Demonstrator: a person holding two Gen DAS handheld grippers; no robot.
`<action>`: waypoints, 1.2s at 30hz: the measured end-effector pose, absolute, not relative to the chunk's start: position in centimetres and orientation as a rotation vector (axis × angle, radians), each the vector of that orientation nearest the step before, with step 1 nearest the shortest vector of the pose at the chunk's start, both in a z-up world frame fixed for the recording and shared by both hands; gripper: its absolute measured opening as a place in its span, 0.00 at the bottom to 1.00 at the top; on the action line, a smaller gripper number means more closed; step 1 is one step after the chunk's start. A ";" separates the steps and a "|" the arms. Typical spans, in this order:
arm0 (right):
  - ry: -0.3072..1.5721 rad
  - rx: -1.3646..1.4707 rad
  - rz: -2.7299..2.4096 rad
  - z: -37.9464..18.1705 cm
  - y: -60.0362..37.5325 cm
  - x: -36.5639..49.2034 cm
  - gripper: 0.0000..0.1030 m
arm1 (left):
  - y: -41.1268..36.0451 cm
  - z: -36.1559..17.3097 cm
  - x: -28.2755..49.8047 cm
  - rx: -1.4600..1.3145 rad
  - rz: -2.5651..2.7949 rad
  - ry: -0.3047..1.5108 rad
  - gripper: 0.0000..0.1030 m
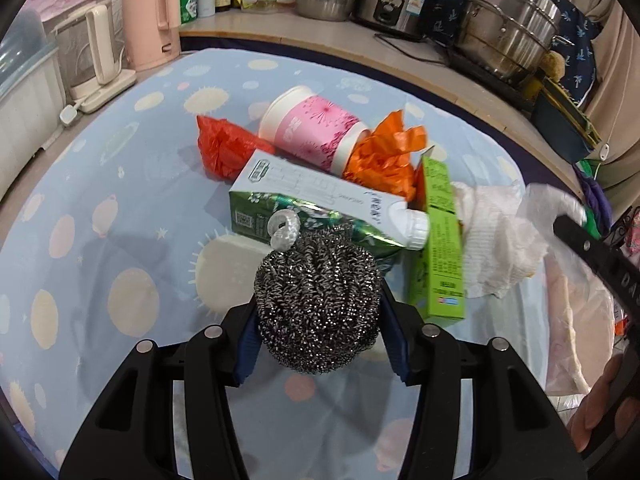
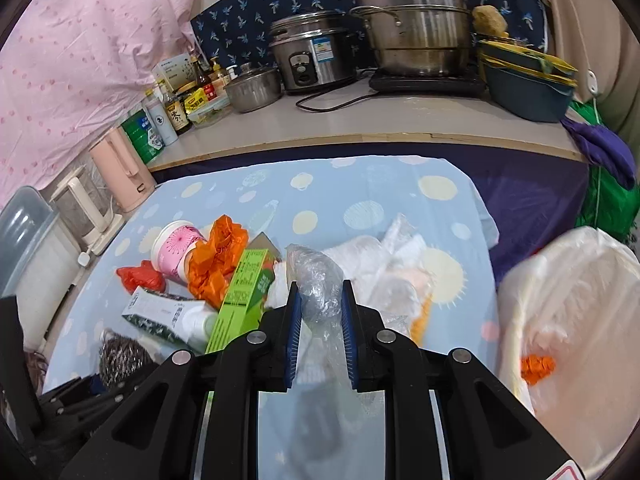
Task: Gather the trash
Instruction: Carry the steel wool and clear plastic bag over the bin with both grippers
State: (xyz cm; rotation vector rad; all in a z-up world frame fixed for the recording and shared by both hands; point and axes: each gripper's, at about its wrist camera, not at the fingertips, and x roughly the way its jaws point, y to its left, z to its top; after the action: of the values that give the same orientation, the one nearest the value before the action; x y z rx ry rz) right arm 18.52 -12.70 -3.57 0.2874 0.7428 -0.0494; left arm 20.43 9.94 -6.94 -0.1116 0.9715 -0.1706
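Steel scourer (image 1: 318, 300), round and wiry with a white loop at its top, clamped between the blue pads of the left gripper (image 1: 320, 332) and lifted clear of the dotted blue cloth (image 1: 120, 208). Just beyond the left gripper lies the remaining litter: a green-and-white carton (image 1: 320, 204) on its side, a pink paper cup (image 1: 312, 128) tipped over behind it, a red bag (image 1: 224, 148) to the cup's left, crumpled orange plastic (image 1: 384, 160) to its right, and an upright green box (image 1: 440, 240) touching the carton's cap end. White tissue (image 1: 492, 240) sits right of the box.

Right gripper (image 2: 320, 320): jaws narrow, pinched on a crumpled clear plastic bag (image 2: 318, 284) that stands up between the pads. To its right, a white bin liner (image 2: 572, 300) hangs open with an orange scrap (image 2: 538, 366) inside. Ahead of both grippers, pots (image 2: 412, 24) and bottles (image 2: 180, 108) line a counter.
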 end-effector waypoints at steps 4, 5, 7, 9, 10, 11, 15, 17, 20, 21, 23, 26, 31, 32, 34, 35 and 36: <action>0.725 0.304 -0.065 -3.1 -13.5 15.7 0.17 | 9.1 -5.4 19.0 -0.095 -0.190 0.940 0.48; 0.720 0.303 -0.072 -2.9 -13.7 15.0 0.17 | 8.9 -5.1 18.7 -0.092 -0.196 0.934 0.48; 0.711 0.306 -0.081 -2.7 -14.2 13.8 0.17 | 8.4 -4.5 18.0 -0.080 -0.207 0.923 0.48; 0.703 0.316 -0.086 -2.5 -14.7 12.8 0.17 | 7.7 -4.1 17.2 -0.068 -0.218 0.913 0.48; 0.698 0.320 -0.090 -2.4 -14.9 12.2 0.17 | 7.4 -3.8 16.8 -0.063 -0.223 0.909 0.48; 0.695 0.323 -0.094 -2.4 -15.2 11.7 0.17 | 7.1 -3.6 16.5 -0.058 -0.229 0.905 0.48; 0.678 0.342 -0.116 -2.1 -16.5 9.7 0.17 | 5.7 -2.8 15.3 -0.033 -0.253 0.891 0.48; 0.669 0.355 -0.127 -2.0 -17.3 8.8 0.17 | 4.8 -2.4 14.7 -0.018 -0.265 0.882 0.48; 0.655 0.371 -0.146 -1.7 -18.4 7.6 0.17 | 3.4 -1.9 13.8 0.004 -0.285 0.872 0.48; 0.651 0.376 -0.152 -1.6 -18.7 7.2 0.17 | 3.0 -1.8 13.5 0.013 -0.293 0.869 0.48; 0.643 0.386 -0.166 -1.5 -19.4 6.5 0.17 | 2.1 -1.6 13.1 0.025 -0.306 0.865 0.48; 0.633 0.401 -0.190 -1.4 -20.7 5.4 0.17 | 0.7 -1.3 12.4 0.046 -0.327 0.858 0.48; 0.617 0.425 -0.233 -1.4 -22.8 3.6 0.17 | -1.6 -1.1 11.4 0.080 -0.365 0.853 0.48; 0.614 0.429 -0.244 -1.5 -23.3 3.3 0.17 | -2.1 -1.1 11.2 0.087 -0.372 0.853 0.48; 0.609 0.438 -0.263 -1.5 -24.2 2.7 0.17 | -3.2 -1.1 10.9 0.102 -0.388 0.852 0.48; 0.607 0.440 -0.278 -1.6 -24.7 2.4 0.17 | -3.7 -1.1 10.7 0.109 -0.396 0.851 0.48; 0.606 0.441 -0.290 -1.6 -25.1 2.1 0.17 | -4.1 -1.1 10.6 0.115 -0.402 0.851 0.48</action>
State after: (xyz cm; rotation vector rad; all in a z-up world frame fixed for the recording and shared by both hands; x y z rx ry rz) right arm 2.14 -25.09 -1.57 0.4408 0.6059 -0.2898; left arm 10.61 -4.14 -1.06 0.1146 0.8511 -0.4021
